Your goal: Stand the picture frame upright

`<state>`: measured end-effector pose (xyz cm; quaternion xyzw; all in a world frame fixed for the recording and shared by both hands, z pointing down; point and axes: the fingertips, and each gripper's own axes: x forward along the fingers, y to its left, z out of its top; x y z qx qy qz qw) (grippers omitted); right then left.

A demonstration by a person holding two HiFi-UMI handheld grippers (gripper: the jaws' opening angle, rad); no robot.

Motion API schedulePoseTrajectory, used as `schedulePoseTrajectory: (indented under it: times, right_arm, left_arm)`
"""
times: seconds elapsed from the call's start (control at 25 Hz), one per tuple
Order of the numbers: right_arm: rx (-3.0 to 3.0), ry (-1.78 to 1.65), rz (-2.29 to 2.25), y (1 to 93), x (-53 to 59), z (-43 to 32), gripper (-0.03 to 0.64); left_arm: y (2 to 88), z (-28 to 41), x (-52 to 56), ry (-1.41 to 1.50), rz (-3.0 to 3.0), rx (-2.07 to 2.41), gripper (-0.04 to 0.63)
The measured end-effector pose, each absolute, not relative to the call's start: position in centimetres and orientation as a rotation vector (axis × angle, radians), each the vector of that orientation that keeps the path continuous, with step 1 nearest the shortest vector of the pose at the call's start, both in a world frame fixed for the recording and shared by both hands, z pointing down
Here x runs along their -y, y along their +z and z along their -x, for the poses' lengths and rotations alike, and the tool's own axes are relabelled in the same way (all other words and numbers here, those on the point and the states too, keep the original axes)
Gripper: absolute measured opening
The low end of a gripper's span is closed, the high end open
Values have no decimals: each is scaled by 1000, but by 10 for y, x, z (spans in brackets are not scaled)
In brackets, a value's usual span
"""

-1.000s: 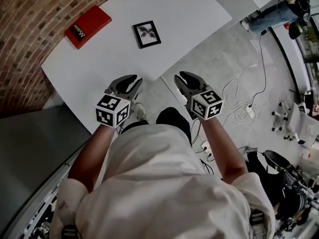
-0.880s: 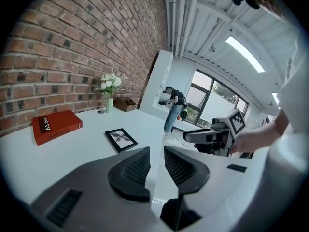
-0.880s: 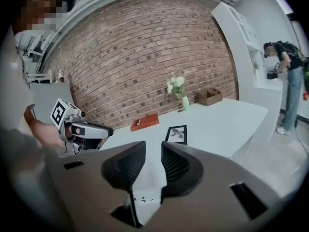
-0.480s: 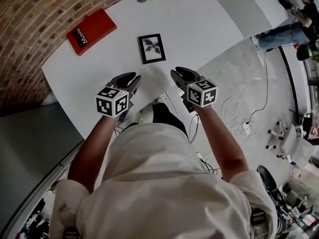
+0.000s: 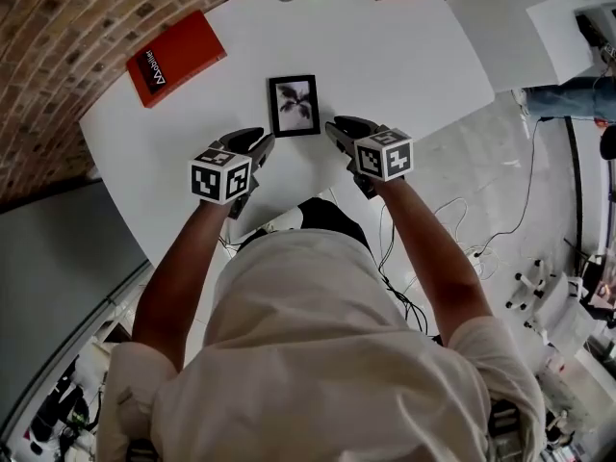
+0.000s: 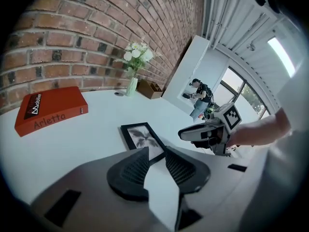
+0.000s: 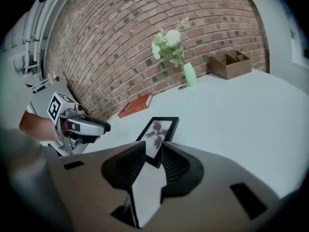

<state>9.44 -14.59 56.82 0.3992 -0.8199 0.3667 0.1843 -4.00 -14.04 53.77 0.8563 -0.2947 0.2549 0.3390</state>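
A: Picture frame (image 5: 295,105) location?
B: Flat on the white counter (image 5: 404,56), picture side up. Black border, dark plant print. Not upright yet.
A: Left claw (image 5: 256,142) state?
B: Jaws apart, just been opening wider. Nothing between the pads. Tips just short of the frame's near left corner, no contact visible.
A: Right claw (image 5: 337,127)?
B: Also spread, also empty. Tips just beside the frame's near right corner. Frame's near end visible through the gap in the right gripper view.
A: Anything else on the counter?
B: Red book (image 5: 176,56) lying flat near the brick wall (image 5: 58,27), well apart from the frame. Green vase (image 7: 189,76) with white flowers and a wooden box (image 7: 232,64) at the far edge. Person (image 6: 199,98) standing across the room in the background.
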Motion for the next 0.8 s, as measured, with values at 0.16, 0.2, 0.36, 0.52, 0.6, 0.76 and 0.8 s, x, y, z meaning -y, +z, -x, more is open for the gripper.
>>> schedulePoseTrajectory:
  times: [0.16, 0.2, 0.36, 0.52, 0.6, 0.76, 0.8]
  right_arm:
    - [2302, 1081, -1066, 585, 164, -94, 104]
    - [2298, 1087, -1057, 588, 168, -94, 104]
    - [2284, 1121, -1013, 600, 183, -92, 104]
    - [2271, 1146, -974, 609, 191, -88, 104]
    - [2261, 1151, -955, 614, 194, -87, 104]
    - [2243, 1188, -913, 624, 196, -85, 104]
    - [2242, 1199, -904, 626, 196, -83, 104]
  left_arm:
    - [559, 37, 156, 695, -2170, 787, 106]
    - [565, 37, 160, 704, -2157, 790, 106]
    - [583, 37, 173, 708, -2105, 800, 106]
    - [596, 36, 182, 708, -2076, 793, 106]
    - [602, 34, 185, 711, -2059, 787, 106]
    - [614, 33, 193, 721, -2028, 782, 107]
    - [617, 32, 195, 718, -2020, 780, 107]
